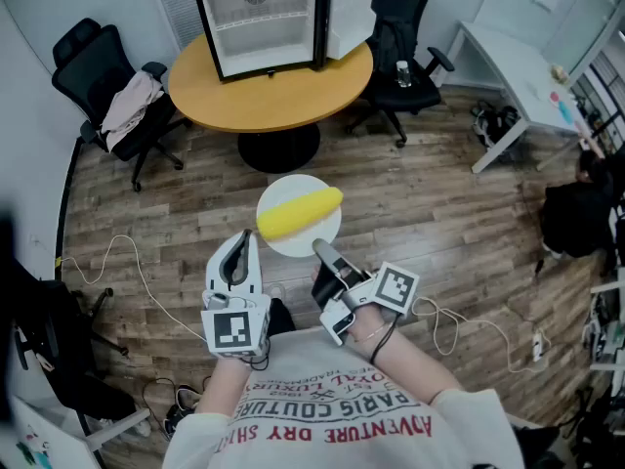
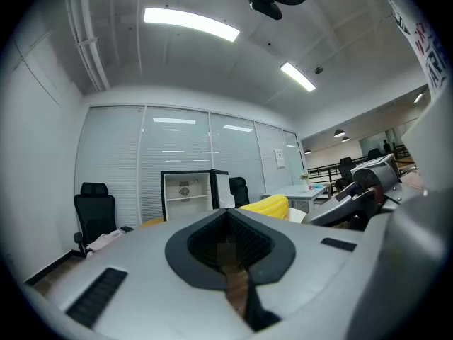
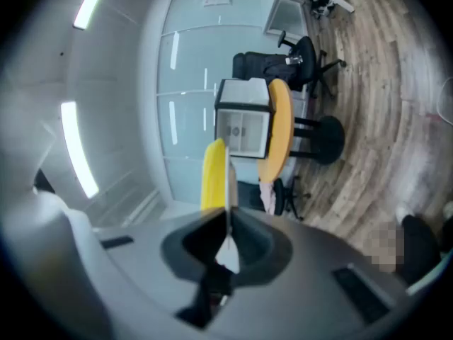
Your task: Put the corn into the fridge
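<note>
**Corn (image 1: 299,211) on a plate (image 1: 293,245), fridge (image 1: 264,22) well ahead**

Right gripper (image 1: 322,250) is clamped on the plate's near rim, jaws almost together; left gripper (image 1: 237,252) is closed and empty just beside it; the plate is best kept level, lest the corn roll; the fridge stands door-open on a round table (image 1: 273,101); chairs (image 1: 107,76) flank the table; cables (image 1: 137,272) cross the floor.

Bright, even light from white ceiling strip lamps (image 2: 191,23) above the black open-doored fridge (image 2: 186,193). Gripper views bulge, dark-edged; right one blurred.
</note>
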The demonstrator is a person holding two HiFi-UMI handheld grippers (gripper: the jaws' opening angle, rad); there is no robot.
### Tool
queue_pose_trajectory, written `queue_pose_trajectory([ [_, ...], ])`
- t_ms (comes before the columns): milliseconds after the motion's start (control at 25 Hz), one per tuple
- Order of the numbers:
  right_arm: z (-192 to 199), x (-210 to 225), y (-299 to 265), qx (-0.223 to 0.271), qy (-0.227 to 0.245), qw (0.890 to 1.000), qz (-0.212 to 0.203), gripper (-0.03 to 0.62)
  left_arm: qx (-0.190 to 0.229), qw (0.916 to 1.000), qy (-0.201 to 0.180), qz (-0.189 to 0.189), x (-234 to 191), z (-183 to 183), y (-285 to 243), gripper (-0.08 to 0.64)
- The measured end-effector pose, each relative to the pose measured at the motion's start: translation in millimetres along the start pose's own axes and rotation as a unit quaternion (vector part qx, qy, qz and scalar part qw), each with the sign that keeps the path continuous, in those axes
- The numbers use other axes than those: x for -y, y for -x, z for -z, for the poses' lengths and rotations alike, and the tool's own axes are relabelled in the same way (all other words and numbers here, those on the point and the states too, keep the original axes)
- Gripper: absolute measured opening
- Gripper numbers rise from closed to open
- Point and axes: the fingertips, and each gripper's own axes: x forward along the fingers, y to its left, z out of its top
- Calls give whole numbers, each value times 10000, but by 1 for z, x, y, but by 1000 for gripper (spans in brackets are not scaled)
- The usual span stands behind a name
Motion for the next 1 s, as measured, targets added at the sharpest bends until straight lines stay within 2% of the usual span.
queue_pose_trajectory([
  [280,-3,2,-1,-111,61,9999,12,40,48,9999,-106,30,7,0,-7,21],
  [480,-2,5,-5,-129,-2,9999,12,38,-32,10000,-38,25,6,8,-8,21],
  [760,-9,11,-31,-60,-38,9999,105,38,-77,9999,91,12,-20,17,-23,23],
  [880,-15,16,-41,-8,-34,9999,127,38,-4,10000,30,50,-29,22,-32,21],
  [1000,-23,10,-76,50,-35,9998,203,38,-33,9999,14,109,-59,15,-57,21],
])
